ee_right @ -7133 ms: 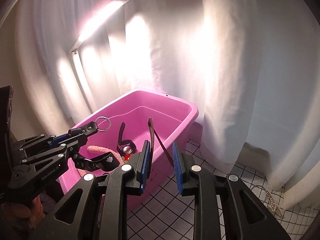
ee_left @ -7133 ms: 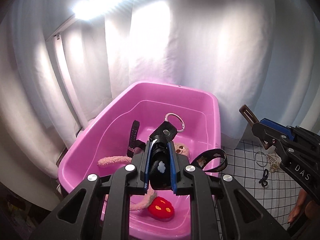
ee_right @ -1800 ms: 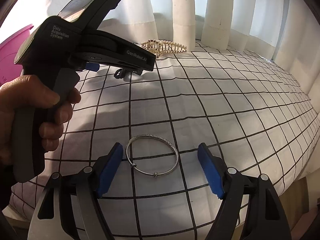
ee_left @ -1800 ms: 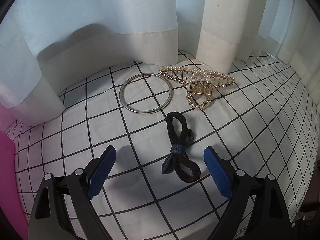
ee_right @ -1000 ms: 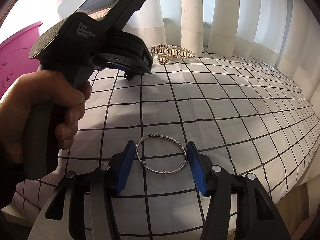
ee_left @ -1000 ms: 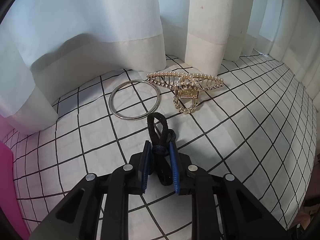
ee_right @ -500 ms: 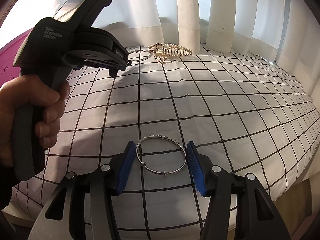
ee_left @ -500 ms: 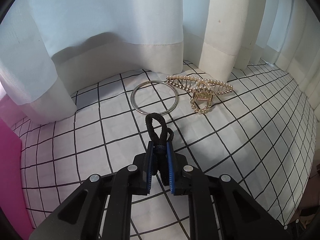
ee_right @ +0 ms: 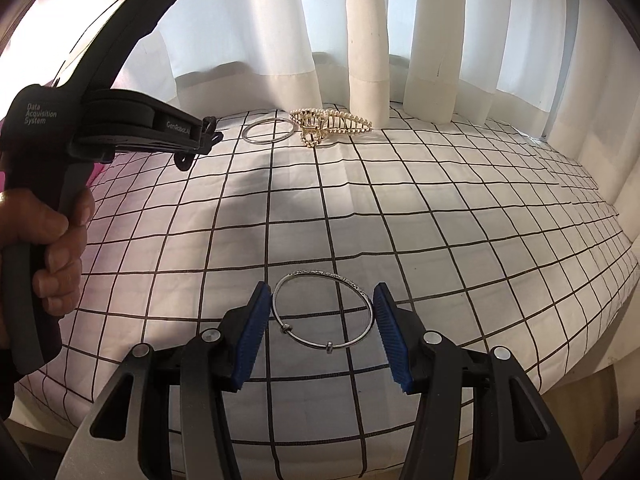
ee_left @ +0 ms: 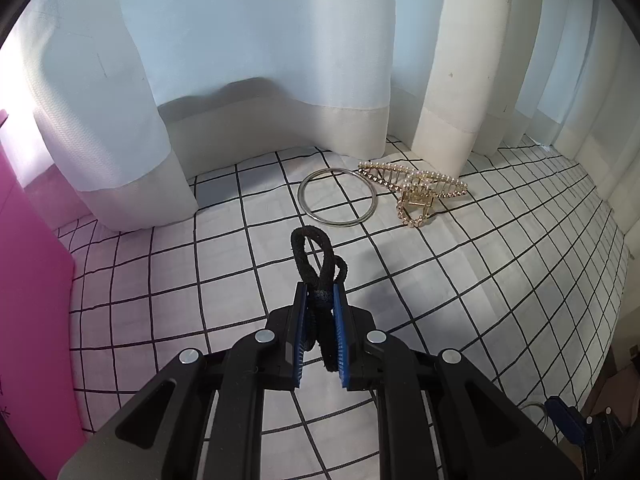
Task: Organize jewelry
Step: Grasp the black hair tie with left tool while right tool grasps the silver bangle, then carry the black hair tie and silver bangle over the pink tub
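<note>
My left gripper is shut on a black hair tie and holds it above the checked cloth; it also shows in the right wrist view. Beyond it lie a plain silver bangle and a gold pearl hair claw, both also in the right wrist view, bangle and claw. My right gripper has its blue pads touching both sides of a silver beaded bangle that lies on the cloth near the front edge.
A pink bin stands at the left. White curtains hang along the back of the table. The checked cloth drops off at the front and right edges.
My left gripper has lifted the black hair tie higher off the cloth and drawn back towards the left. My right gripper has stayed around the beaded bangle.
</note>
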